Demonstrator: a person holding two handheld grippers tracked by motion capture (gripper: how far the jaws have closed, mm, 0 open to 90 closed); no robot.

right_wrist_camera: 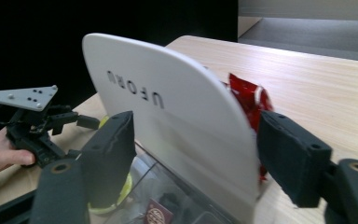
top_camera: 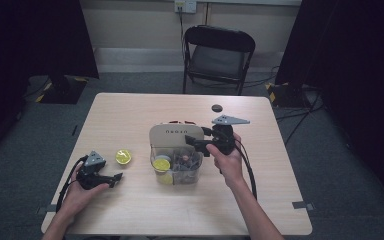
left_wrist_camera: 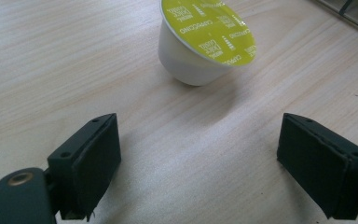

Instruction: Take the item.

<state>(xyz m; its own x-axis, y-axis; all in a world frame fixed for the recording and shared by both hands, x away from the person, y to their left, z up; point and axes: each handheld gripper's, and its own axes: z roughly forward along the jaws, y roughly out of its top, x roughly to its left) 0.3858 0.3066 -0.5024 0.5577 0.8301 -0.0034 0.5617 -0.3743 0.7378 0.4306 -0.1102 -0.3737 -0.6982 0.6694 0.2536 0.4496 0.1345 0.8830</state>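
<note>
The left gripper (left_wrist_camera: 200,163) rests wide open and empty, with the yellow-lidded capsule (left_wrist_camera: 205,39) straight ahead of its 2 jaws, standing tilted on the table (left_wrist_camera: 51,56). The right gripper (right_wrist_camera: 191,163) pinches the white lid (right_wrist_camera: 168,116) of the clear box (top_camera: 177,167), so the left is nearer.

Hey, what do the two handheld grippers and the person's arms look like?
Both grippers, the left gripper and the right gripper, are black with flat, rectangular padded jaws. Each carries a grey three-cornered plate with small holes on top and trails a black cable. The person's forearms are bare, with no sleeves in sight.
</note>
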